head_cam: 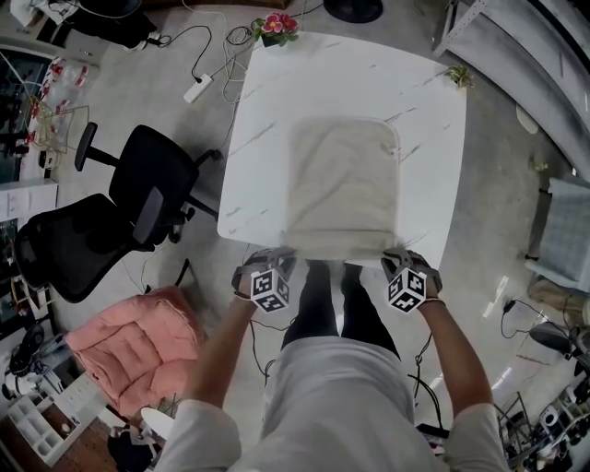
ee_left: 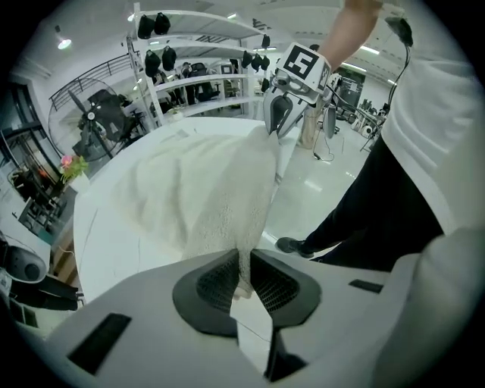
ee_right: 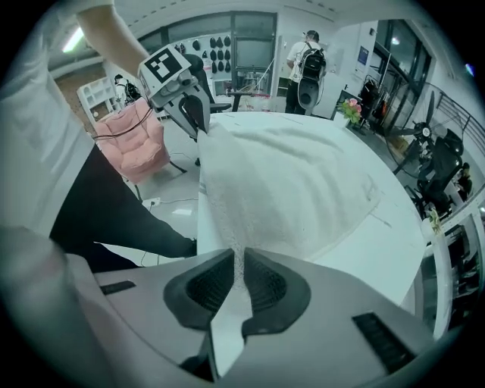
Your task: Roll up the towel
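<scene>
A cream towel (head_cam: 343,187) lies flat on the white marble table (head_cam: 424,101), its near edge at the table's front rim. My left gripper (head_cam: 281,262) is shut on the towel's near left corner, and the cloth (ee_left: 227,189) runs up from between its dark pads. My right gripper (head_cam: 395,262) is shut on the near right corner, where the towel (ee_right: 288,189) is pinched between its pads. In the left gripper view the right gripper (ee_left: 279,125) shows at the far end of the lifted edge. The left gripper (ee_right: 198,121) appears likewise in the right gripper view.
Two black office chairs (head_cam: 120,207) stand left of the table, with a pink cushion (head_cam: 138,343) on the floor near my left arm. A flower pot (head_cam: 277,28) sits at the table's far left corner. Cables and a power strip (head_cam: 197,88) lie on the floor. The person's legs (head_cam: 336,309) stand against the front edge.
</scene>
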`<state>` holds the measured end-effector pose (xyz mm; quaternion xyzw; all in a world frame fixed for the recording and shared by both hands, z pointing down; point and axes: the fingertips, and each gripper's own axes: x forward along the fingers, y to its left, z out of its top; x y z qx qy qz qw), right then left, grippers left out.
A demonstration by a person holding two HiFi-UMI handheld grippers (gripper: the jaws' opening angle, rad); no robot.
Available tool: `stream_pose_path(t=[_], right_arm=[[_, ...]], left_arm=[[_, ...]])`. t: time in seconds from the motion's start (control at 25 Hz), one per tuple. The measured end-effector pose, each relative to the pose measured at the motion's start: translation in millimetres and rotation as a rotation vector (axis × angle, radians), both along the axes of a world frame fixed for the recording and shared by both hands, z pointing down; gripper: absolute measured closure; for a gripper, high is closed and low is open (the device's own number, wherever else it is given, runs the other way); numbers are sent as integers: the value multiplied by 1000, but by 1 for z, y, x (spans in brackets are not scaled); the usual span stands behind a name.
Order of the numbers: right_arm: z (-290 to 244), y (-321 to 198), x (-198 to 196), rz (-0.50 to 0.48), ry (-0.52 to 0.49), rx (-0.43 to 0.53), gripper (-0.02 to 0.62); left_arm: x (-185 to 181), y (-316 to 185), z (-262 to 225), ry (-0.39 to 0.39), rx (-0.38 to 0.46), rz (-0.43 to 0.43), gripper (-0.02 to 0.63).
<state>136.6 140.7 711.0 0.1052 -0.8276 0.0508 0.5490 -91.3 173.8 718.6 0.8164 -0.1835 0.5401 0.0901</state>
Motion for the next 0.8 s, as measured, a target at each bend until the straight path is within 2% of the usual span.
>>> stream_pose_path(t=[0.36, 0.6, 0.8], right_arm=[[-13, 32, 0, -4, -8, -147, 545], [-25, 6, -4, 32, -35, -206, 541], [-29, -25, -7, 53, -53, -216, 540]], left_arm=[[-1, 27, -14, 31, -113, 42, 541], [-2, 9, -27, 67, -202, 63, 541], [-4, -18, -29, 82, -238, 81, 541]])
